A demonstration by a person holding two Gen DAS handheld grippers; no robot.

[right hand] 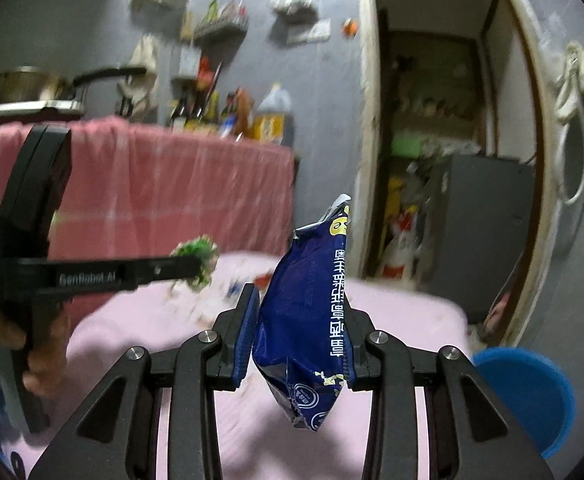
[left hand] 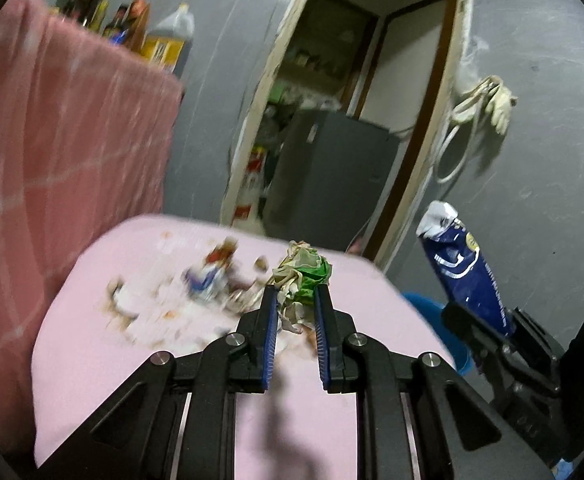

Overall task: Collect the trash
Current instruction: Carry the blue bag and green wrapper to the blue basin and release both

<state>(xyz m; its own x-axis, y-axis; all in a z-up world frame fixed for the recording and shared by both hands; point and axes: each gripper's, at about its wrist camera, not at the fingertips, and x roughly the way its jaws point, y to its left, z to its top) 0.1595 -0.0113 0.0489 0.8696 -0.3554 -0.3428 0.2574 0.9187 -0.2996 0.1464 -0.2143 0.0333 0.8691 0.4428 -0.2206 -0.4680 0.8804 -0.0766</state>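
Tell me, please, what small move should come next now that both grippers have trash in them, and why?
Probably carry the right gripper toward the blue bin at the lower right and release there. It is clamped on the blue snack bag, held clear above the pink table, and the bin sits closest to that side. The left gripper, shut on the crumpled wrapper, could follow.

Pink table (left hand: 132,360): blurred scraps (left hand: 208,276) scattered on top.
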